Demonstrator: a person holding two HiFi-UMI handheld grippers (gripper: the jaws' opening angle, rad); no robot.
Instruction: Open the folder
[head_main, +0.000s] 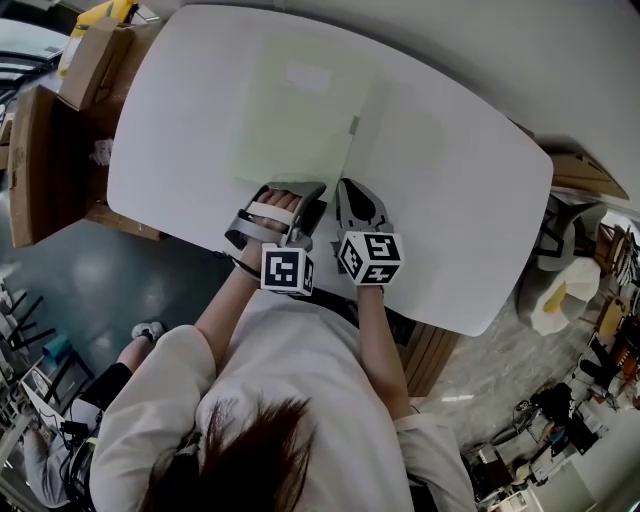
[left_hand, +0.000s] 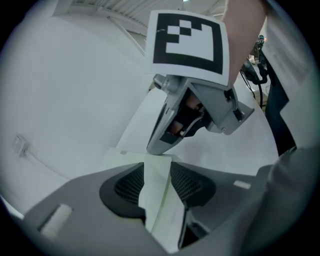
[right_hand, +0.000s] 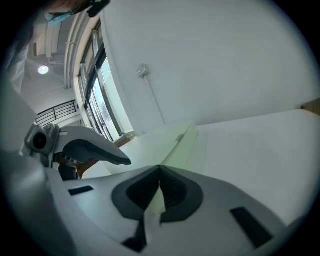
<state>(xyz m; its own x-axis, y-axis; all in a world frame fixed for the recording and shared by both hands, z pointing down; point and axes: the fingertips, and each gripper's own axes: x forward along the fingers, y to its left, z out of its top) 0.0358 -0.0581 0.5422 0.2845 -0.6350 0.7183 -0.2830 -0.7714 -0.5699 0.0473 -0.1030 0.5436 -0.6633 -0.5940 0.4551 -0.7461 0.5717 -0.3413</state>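
Note:
A pale green translucent folder (head_main: 290, 110) lies flat on the white table (head_main: 460, 200), its near edge by both grippers. My left gripper (head_main: 293, 190) is at that near edge. In the left gripper view its jaws (left_hand: 157, 170) stand apart around a thin folder sheet (left_hand: 156, 200), and the pads do not press it. My right gripper (head_main: 350, 186) sits just right of it, at the folder's near right corner. In the right gripper view its jaws (right_hand: 160, 171) are closed on the folder's edge (right_hand: 167, 145). The right gripper's finger (left_hand: 159, 142) rests on the folder just ahead of my left jaws.
Cardboard boxes (head_main: 90, 55) and a wooden cabinet (head_main: 30, 160) stand beyond the table's left end. A chair (head_main: 565, 285) and clutter lie to the right. The table's near edge runs just under the grippers, against the person's body.

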